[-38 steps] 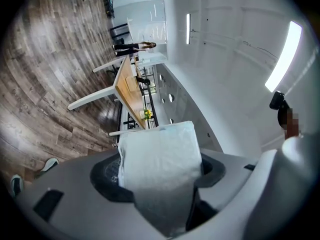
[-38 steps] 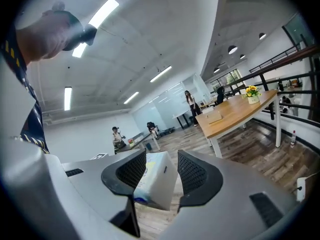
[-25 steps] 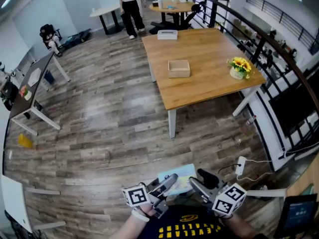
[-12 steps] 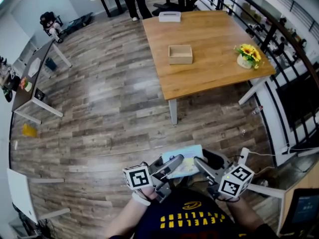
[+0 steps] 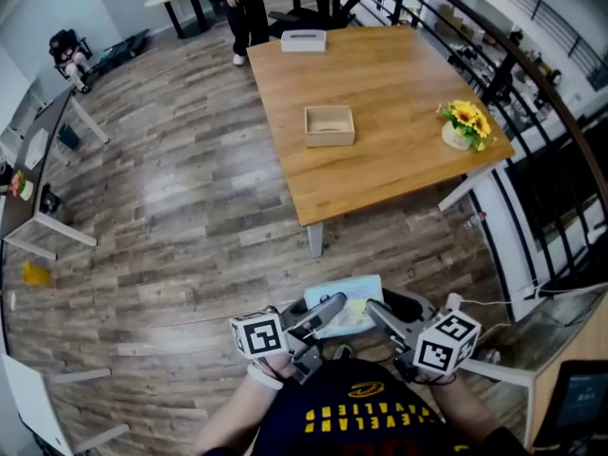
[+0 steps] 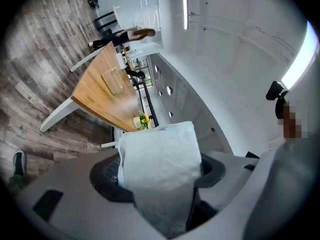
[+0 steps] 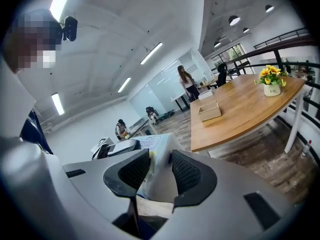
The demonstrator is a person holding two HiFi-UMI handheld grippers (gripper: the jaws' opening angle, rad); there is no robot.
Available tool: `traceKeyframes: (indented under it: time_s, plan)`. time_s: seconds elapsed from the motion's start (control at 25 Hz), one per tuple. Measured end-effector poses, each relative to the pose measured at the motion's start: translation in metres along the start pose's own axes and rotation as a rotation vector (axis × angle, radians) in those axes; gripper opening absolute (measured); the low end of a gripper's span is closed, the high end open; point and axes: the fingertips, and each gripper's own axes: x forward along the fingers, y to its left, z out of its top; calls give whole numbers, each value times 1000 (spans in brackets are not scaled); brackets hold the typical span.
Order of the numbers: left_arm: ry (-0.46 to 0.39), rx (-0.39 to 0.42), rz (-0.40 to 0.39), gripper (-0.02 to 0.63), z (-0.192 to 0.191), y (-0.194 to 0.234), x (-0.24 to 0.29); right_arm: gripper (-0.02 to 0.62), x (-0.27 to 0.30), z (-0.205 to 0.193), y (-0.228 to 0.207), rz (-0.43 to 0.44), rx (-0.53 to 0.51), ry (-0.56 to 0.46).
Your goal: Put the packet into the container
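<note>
Bottom centre, the pale blue plastic packet [image 5: 346, 302] is clamped in the left hand-held gripper [image 5: 330, 308]. The right hand-held gripper [image 5: 373, 312], its jaws having just been closing, pinches the packet's other edge. The open wooden box [image 5: 330, 141] stands on the tabletop [image 5: 399, 74], upper centre.

The packet [image 6: 160, 146] is looking like soft, pale plastic film, lightly creased and semi-matt (possibly paper-backed; it is too close to the lens to tell). The left gripper [image 6: 159, 176] is showing a matt grey plastic shell and black, finely ribbed pads [image 6: 105, 176]. The table [image 5: 380, 84] and container [image 5: 330, 125] are showing smooth, satin light wood; the floor [image 5: 190, 207] planks are gleaming faintly.
</note>
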Motion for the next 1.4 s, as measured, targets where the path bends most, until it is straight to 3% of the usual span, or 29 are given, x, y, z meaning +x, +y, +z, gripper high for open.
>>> traceKeyframes:
  time_s: [0.2, 0.36, 0.48, 0.64, 0.88, 1.0, 1.2, 1.4]
  plan:
    - [40, 30, -11, 296, 60, 18, 20, 122, 43, 40, -21, -35, -4, -18]
    - [31, -20, -33, 298, 99, 28, 28, 83, 73, 67, -26, -55, -31, -38]
    - [46, -7, -20, 311, 119, 39, 33, 70, 91, 78, -32, -64, -23, -41]
    - [62, 29, 25, 374, 142, 52, 40, 64, 108, 91, -45, -72, 7, -54]
    - [17, 124, 122, 474, 187, 70, 54, 63, 124, 112, -84, -94, 27, -63]
    - [-5, 178, 159, 474, 213, 76, 67, 63, 136, 129, -113, -91, 36, -69]
    - [-24, 168, 165, 474, 246, 76, 103, 63, 158, 168, -157, -54, 23, -58]
    - [-14, 307, 245, 399, 269, 80, 140, 63, 174, 209, -198, -31, 47, -59]
